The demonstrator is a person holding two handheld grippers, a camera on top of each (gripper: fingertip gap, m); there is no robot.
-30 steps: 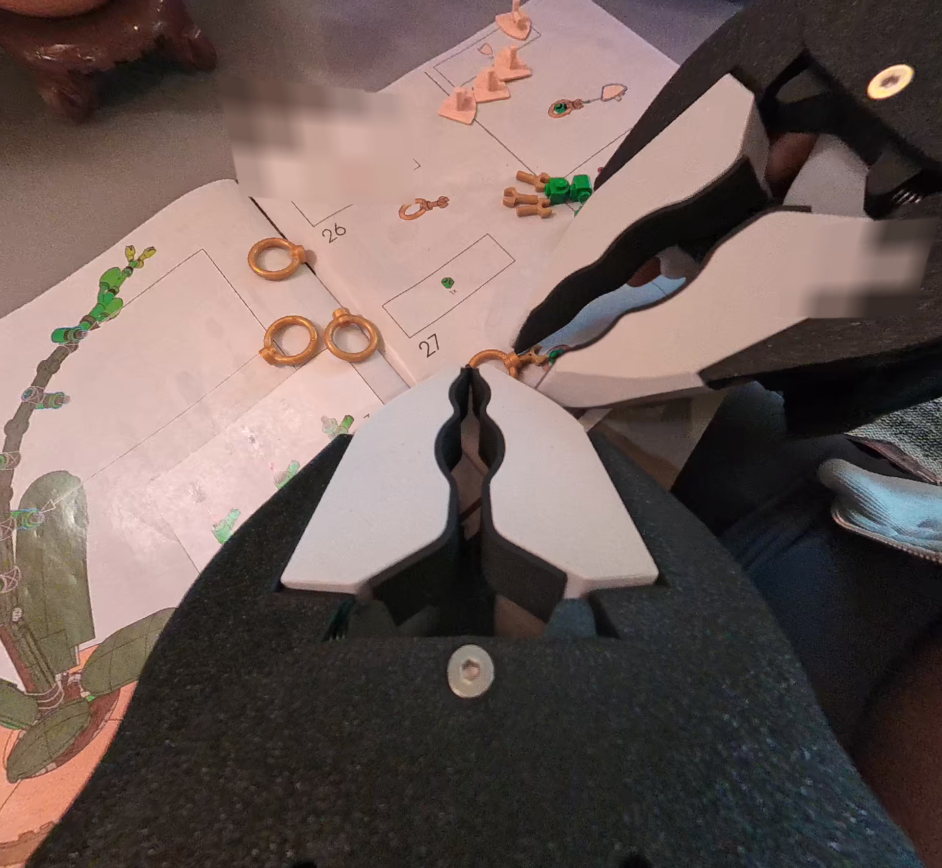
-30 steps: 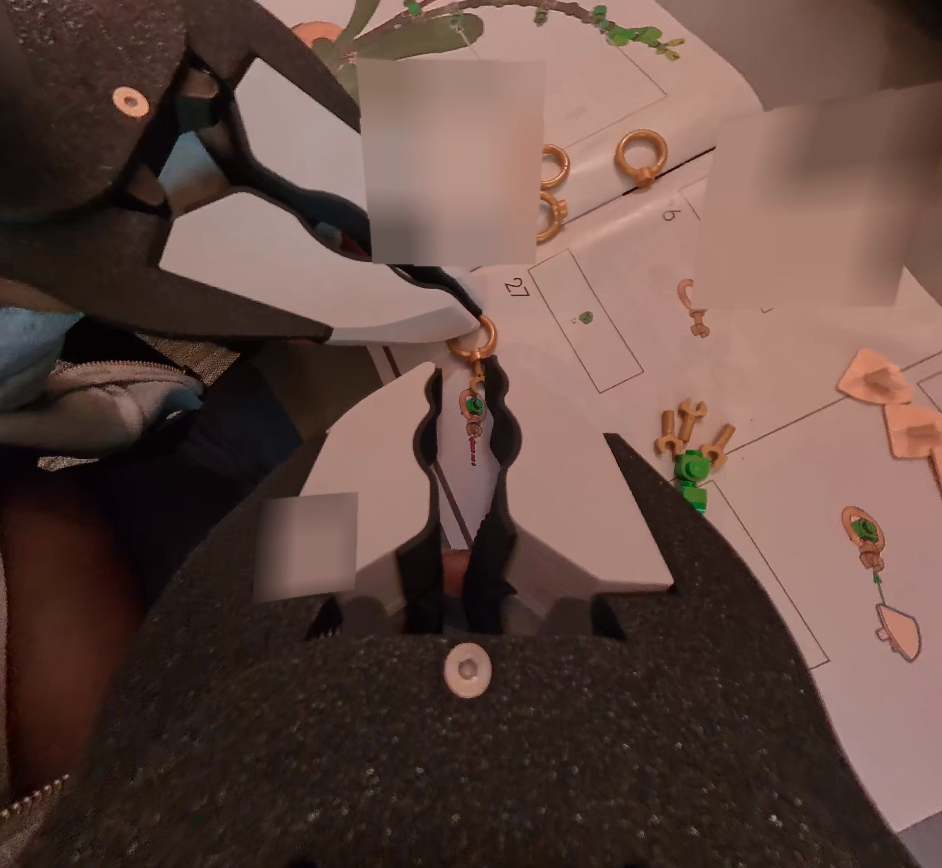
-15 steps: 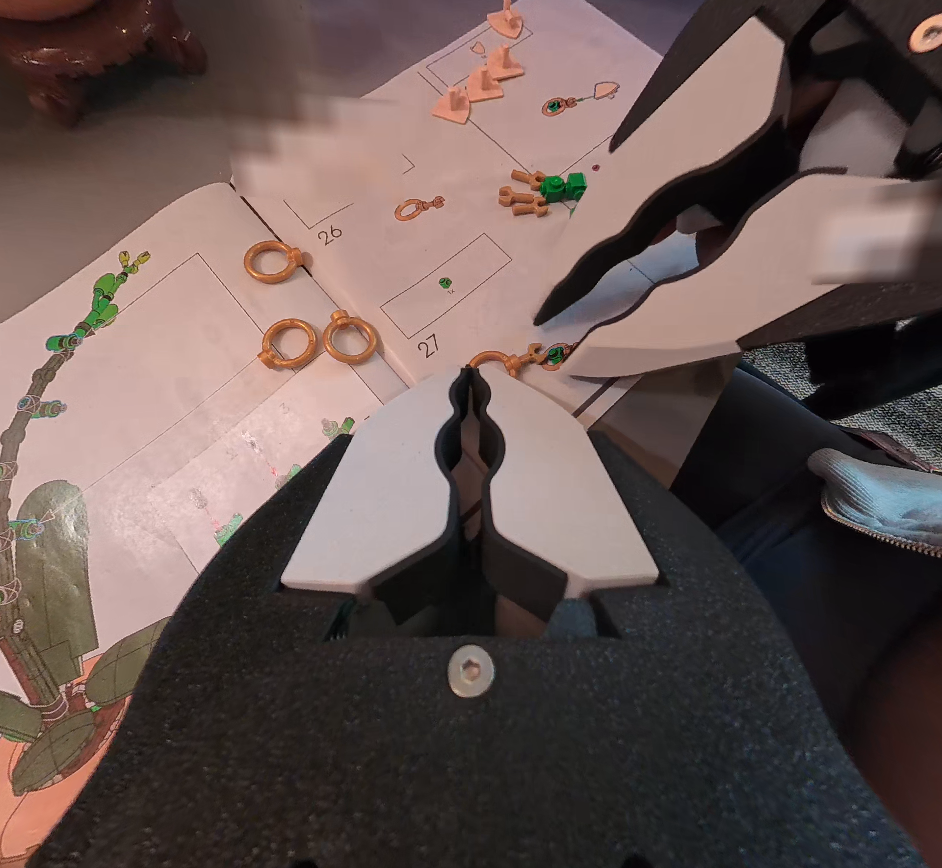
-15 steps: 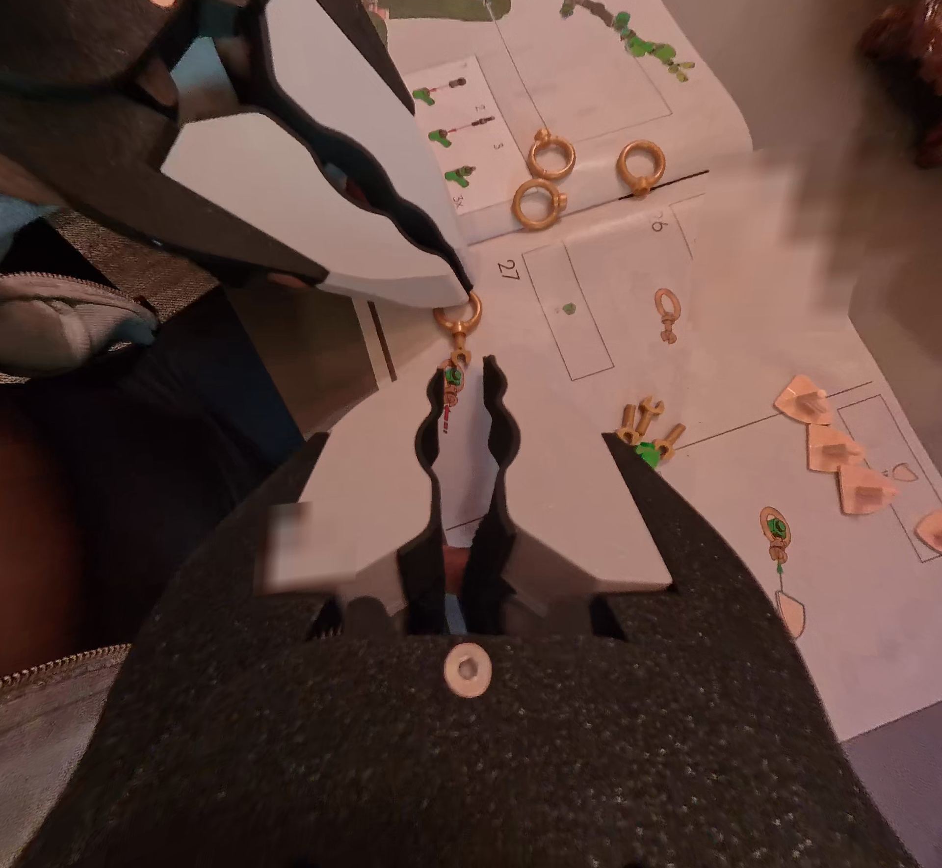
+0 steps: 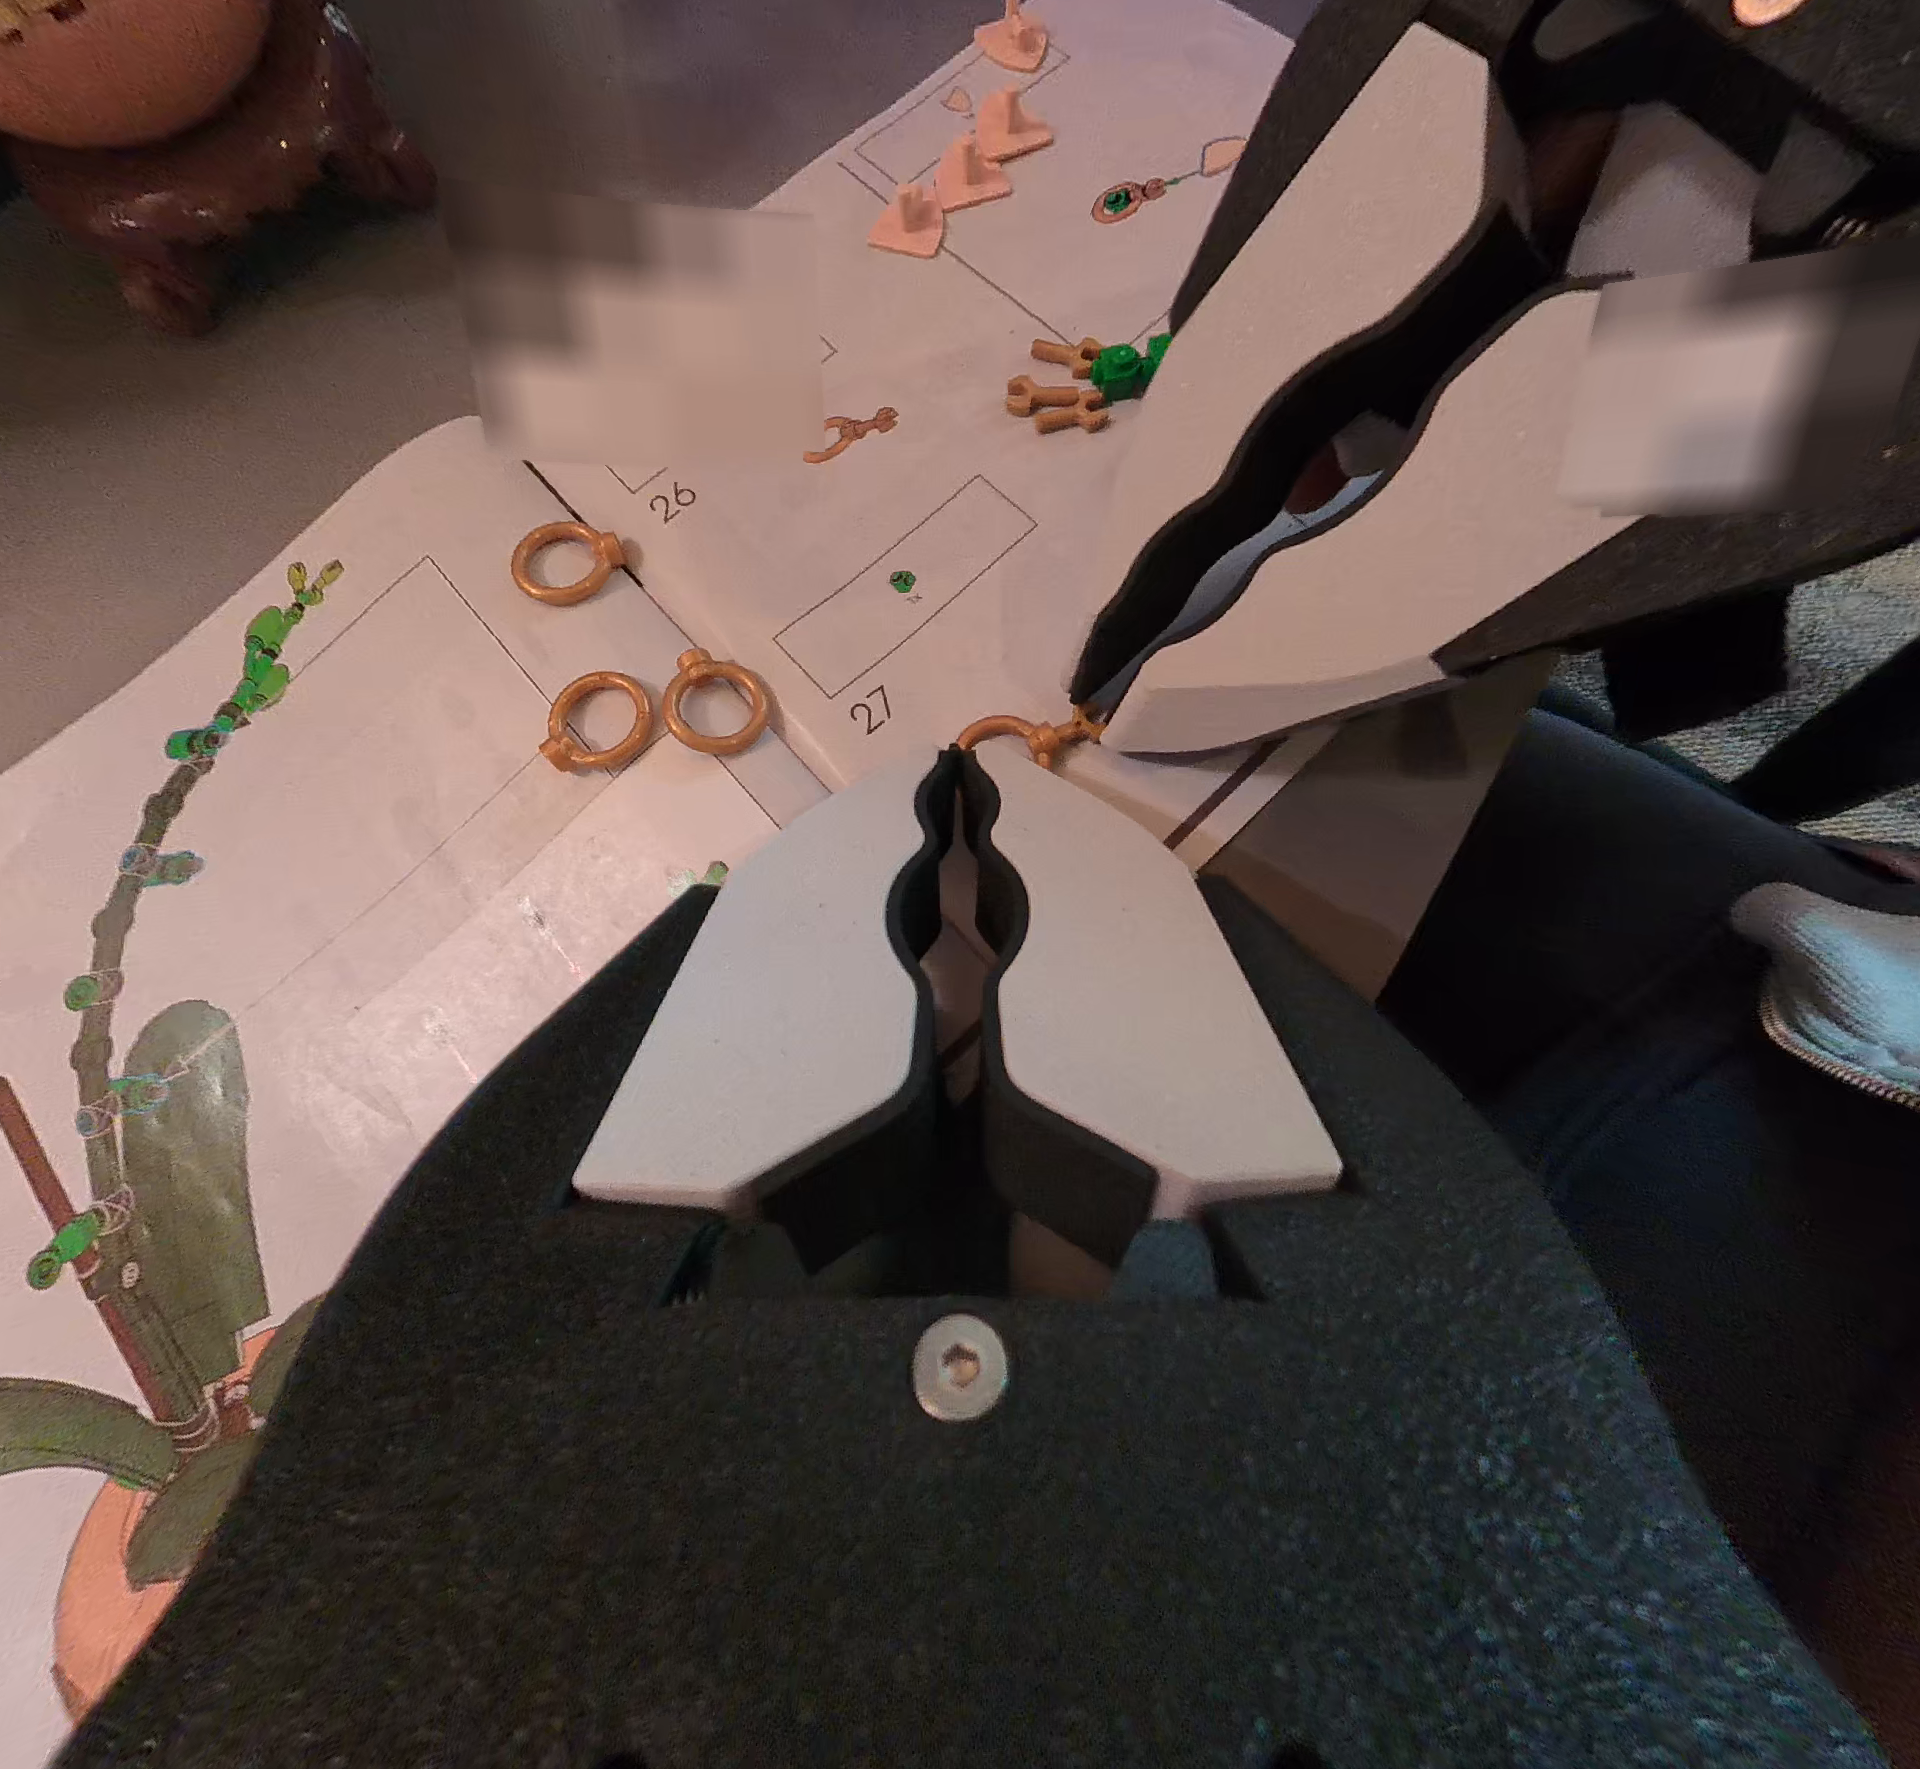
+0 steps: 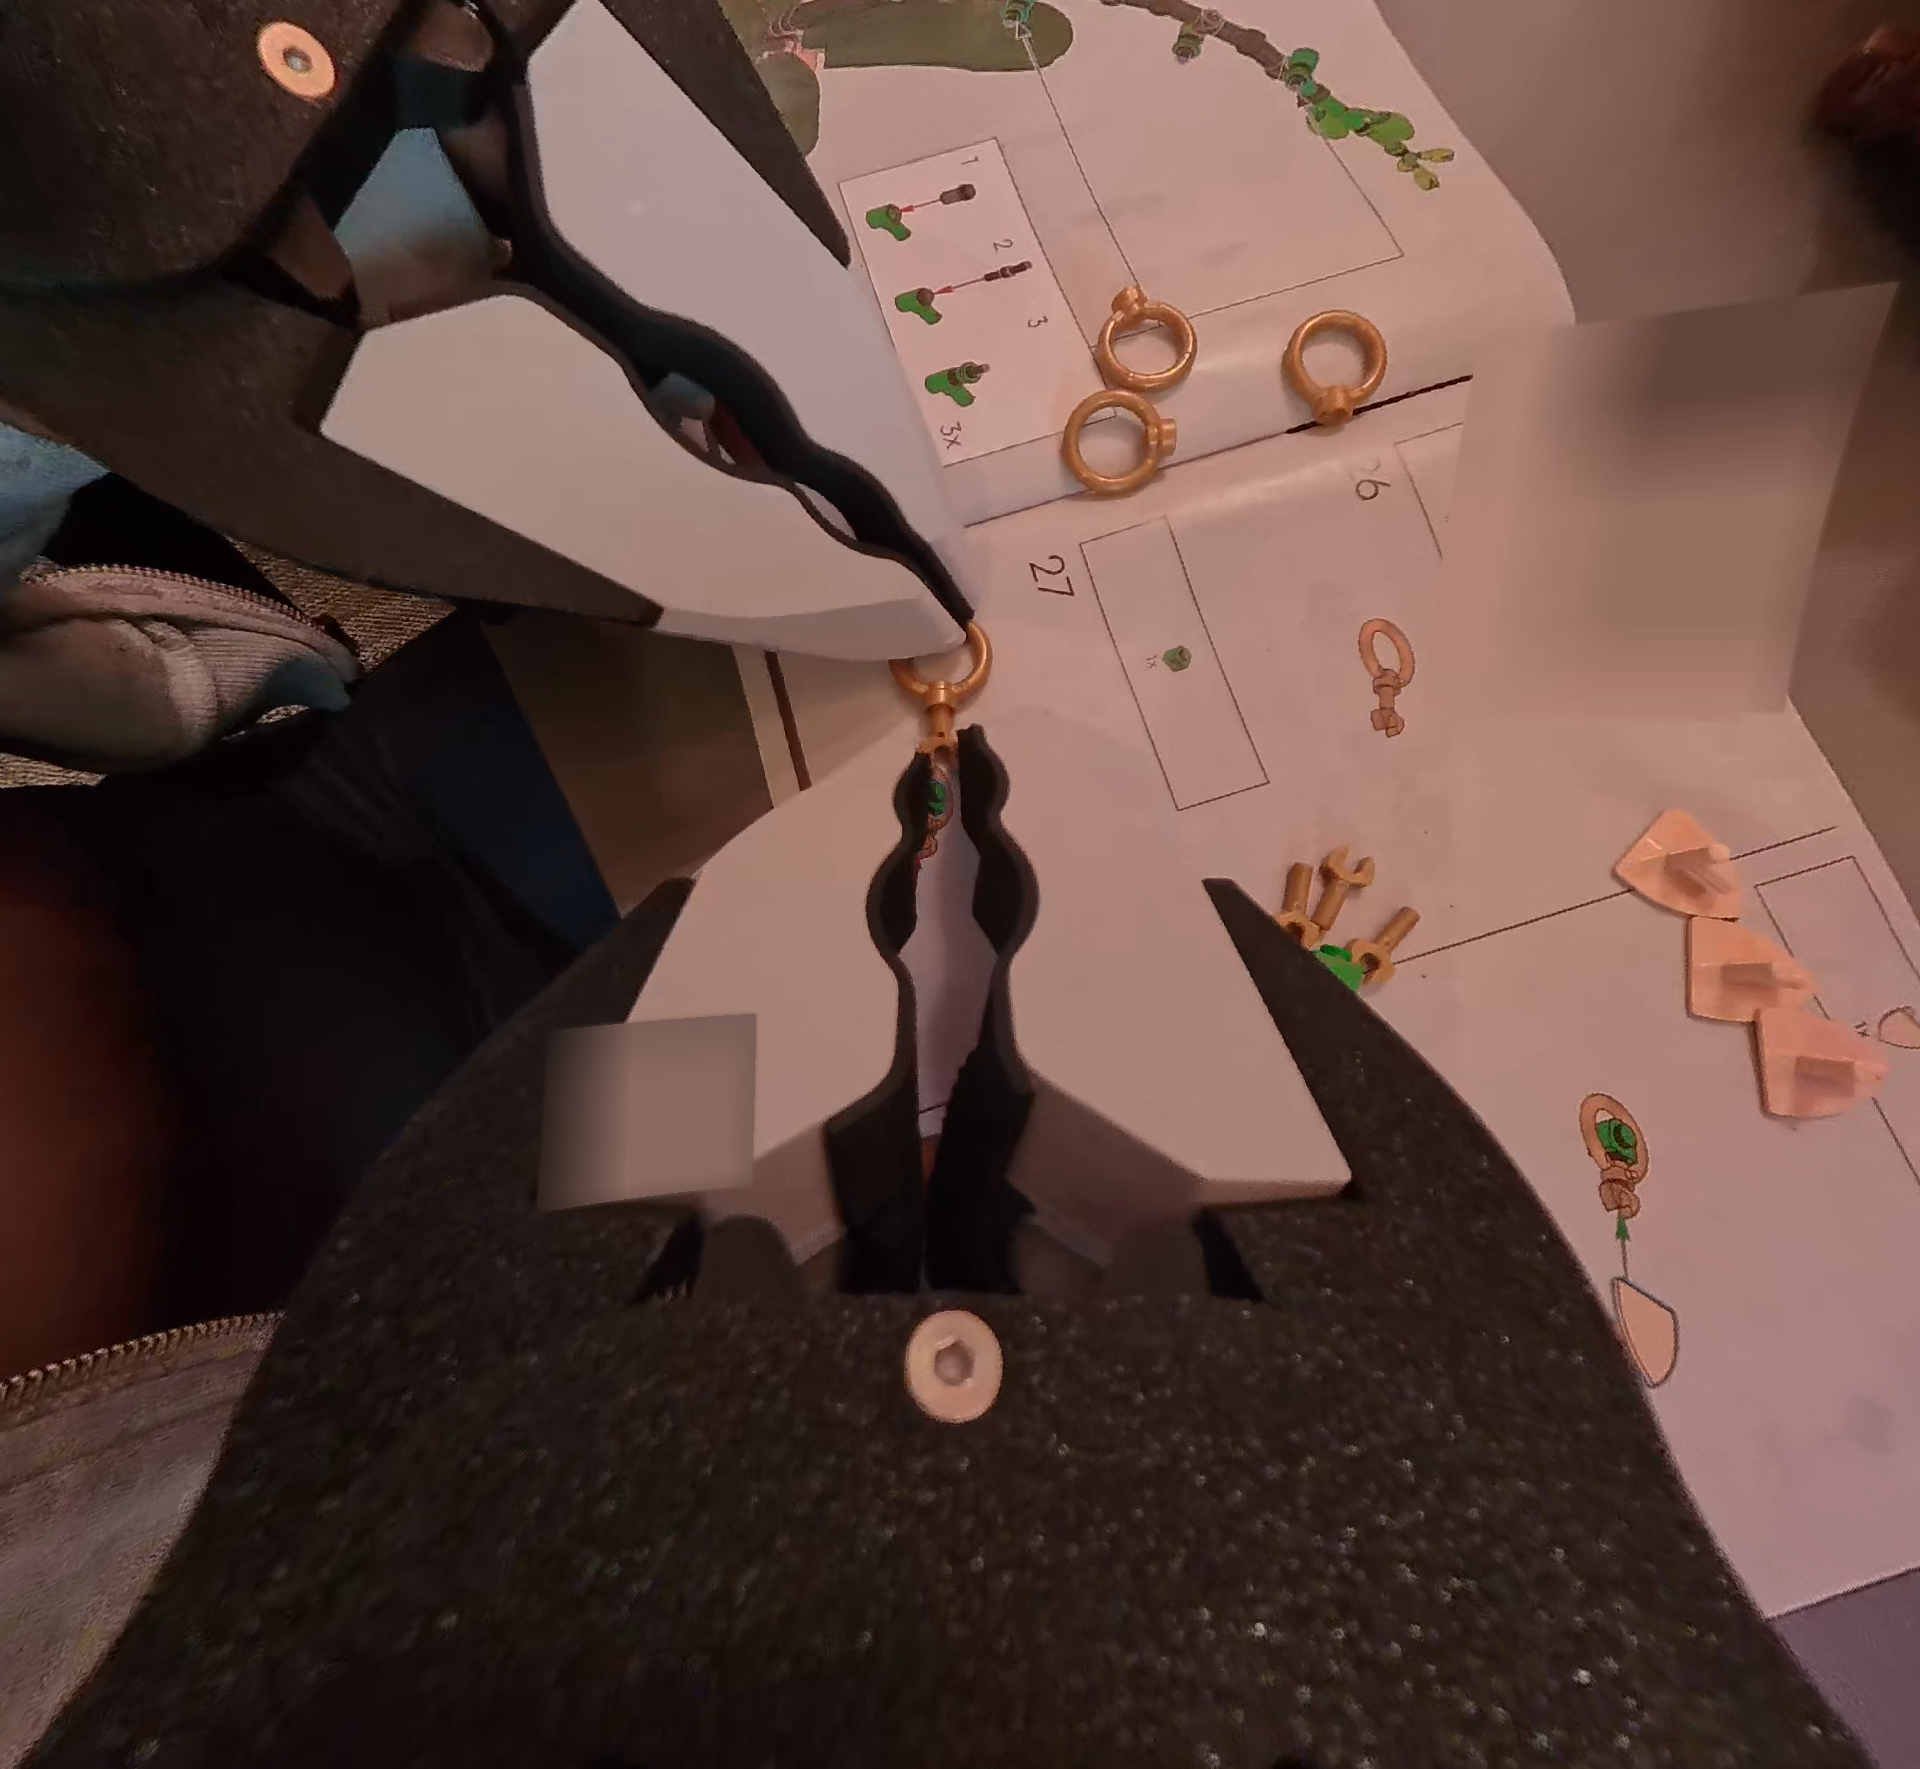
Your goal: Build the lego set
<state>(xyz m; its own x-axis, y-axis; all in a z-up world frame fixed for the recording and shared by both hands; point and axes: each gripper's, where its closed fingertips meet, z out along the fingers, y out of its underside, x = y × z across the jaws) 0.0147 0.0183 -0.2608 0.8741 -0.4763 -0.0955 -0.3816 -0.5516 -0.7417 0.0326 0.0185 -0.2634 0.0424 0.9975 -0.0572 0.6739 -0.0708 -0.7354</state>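
- My left gripper [image 5: 961,763]: jaws pressed together at the tips, pinching the gold ring piece [image 5: 1003,732] by its ring end.
- My right gripper [image 6: 948,745]: tips closed down on the small stub at the ring piece's other end; wavy gap behind the tips is see-through to the page.
- So the ring piece [image 6: 943,670] bridges the two tool tips, held just above the instruction booklet [image 5: 364,888].
- Ahead-left of my left tool: three loose gold rings [image 5: 717,703] flat on the booklet, two touching, one apart near the fold.
- Farther ahead: small gold connector bits [image 5: 1060,389] with green studs [image 5: 1124,369] right beside them.
- Beyond those: four peach petal pieces [image 5: 971,171] in a loose row.
- Right of my right tool, same petals [image 6: 1745,971] and connector bits [image 6: 1340,909].
- Far left corner: brown stand [image 5: 208,192] with a round pinkish pot on it.
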